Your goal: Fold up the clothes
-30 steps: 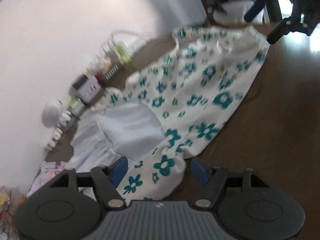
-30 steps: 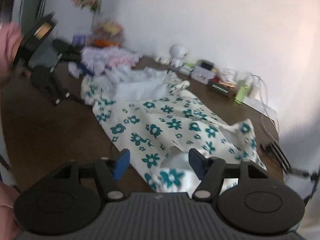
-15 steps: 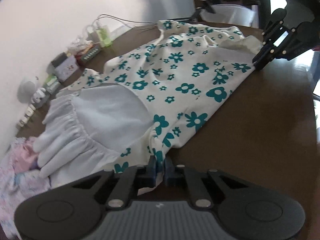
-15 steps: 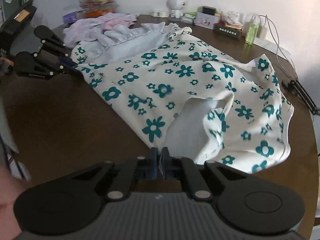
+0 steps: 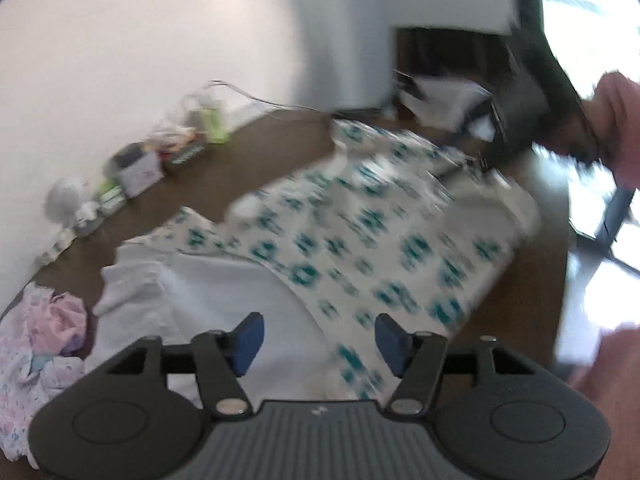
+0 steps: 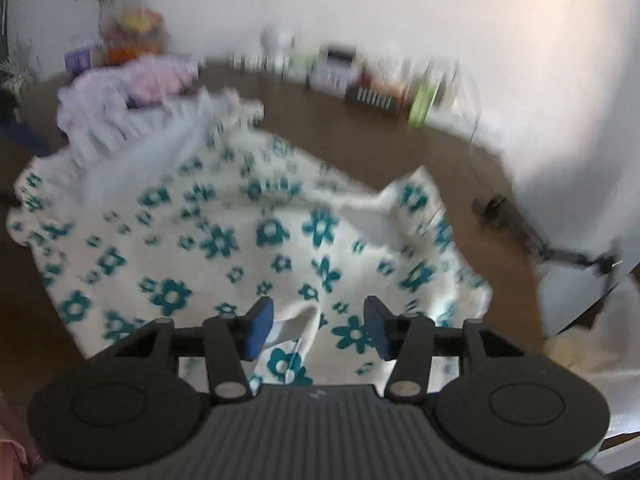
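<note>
Both claws are letting go: the left claw [image 5: 316,338] and right claw [image 6: 318,326], clamped on the garment's [image 6: 224,240] edge half a second ago, are now opening over it, pads clear. The garment is lying folded across the worktop [image 5: 516,320], white lining [image 5: 224,296] showing at nine o'clock, so this fold looks set.

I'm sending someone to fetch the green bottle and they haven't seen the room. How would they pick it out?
Go to the brown table and follow its edge along the white wall. In the row of small boxes there, the green bottle stands upright near the trailing cables, the only lime-green thing in that row.
</note>
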`<action>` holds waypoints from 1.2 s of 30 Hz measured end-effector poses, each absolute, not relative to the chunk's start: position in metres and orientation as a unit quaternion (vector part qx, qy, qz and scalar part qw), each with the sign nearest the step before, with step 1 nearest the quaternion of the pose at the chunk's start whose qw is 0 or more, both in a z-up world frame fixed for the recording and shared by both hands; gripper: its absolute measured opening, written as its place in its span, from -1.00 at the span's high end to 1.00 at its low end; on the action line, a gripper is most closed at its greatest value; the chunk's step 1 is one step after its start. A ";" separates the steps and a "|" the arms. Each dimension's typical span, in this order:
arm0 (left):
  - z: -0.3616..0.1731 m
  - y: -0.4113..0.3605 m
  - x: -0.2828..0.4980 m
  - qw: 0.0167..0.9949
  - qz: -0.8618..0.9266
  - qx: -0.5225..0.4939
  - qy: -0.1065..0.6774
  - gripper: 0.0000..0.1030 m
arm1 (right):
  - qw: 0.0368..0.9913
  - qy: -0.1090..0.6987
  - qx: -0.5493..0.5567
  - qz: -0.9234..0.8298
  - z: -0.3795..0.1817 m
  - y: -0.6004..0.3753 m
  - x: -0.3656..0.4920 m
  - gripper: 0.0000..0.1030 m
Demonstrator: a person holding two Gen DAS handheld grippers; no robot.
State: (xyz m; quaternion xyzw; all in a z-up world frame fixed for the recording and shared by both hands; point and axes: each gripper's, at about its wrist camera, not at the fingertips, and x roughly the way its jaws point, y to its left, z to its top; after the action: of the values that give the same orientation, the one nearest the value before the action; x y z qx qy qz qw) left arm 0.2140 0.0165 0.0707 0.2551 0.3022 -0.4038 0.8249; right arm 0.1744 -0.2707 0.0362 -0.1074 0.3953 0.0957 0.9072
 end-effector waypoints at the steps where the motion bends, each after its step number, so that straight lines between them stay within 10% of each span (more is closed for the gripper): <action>1: 0.070 0.014 0.222 0.831 -0.389 0.255 0.305 -0.31 | 0.900 0.411 -0.103 0.097 0.028 -0.271 0.186 0.02; 5: 0.057 0.008 0.244 0.833 -0.352 0.268 0.332 -0.32 | 0.900 0.421 -0.060 0.094 0.015 -0.283 0.184 0.92; 10: 0.029 0.012 0.263 0.815 -0.339 0.281 0.376 -0.27 | 0.900 0.427 -0.043 0.081 0.020 -0.297 0.164 0.74; 12: 0.036 0.012 0.271 0.823 -0.348 0.261 0.365 -0.27 | 0.912 0.399 -0.022 0.092 0.038 -0.300 0.162 -0.16; 14: 0.046 0.004 0.282 0.832 -0.356 0.242 0.350 -0.28 | 0.923 0.370 0.000 0.103 0.056 -0.303 0.161 -0.31; 26: 0.032 -0.102 0.373 0.818 -0.372 0.301 0.319 -0.34 | 0.878 0.456 0.121 0.074 0.015 -0.334 0.321 -0.05; 28: 0.025 -0.109 0.388 0.818 -0.376 0.295 0.322 -0.34 | 0.873 0.460 0.146 0.072 0.004 -0.342 0.329 0.11; 30: 0.021 -0.111 0.403 0.815 -0.389 0.277 0.329 -0.32 | 0.870 0.458 0.164 0.079 0.000 -0.348 0.332 0.69; 31: 0.019 -0.111 0.407 0.809 -0.402 0.273 0.331 0.03 | 0.864 0.460 0.184 0.089 -0.002 -0.351 0.333 0.85; 32: 0.017 -0.112 0.410 0.803 -0.414 0.268 0.334 0.88 | 0.860 0.458 0.201 0.099 -0.002 -0.354 0.334 0.94; 36: 0.011 -0.110 0.419 0.797 -0.435 0.248 0.338 0.97 | 0.874 0.415 0.229 0.109 0.016 -0.368 0.334 0.96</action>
State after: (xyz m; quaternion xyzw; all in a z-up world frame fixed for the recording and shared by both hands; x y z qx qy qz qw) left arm 0.4187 -0.1105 0.0107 0.2477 0.3383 -0.4351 0.7968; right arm 0.3337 -0.3684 0.0156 0.2290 0.4148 0.1090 0.8738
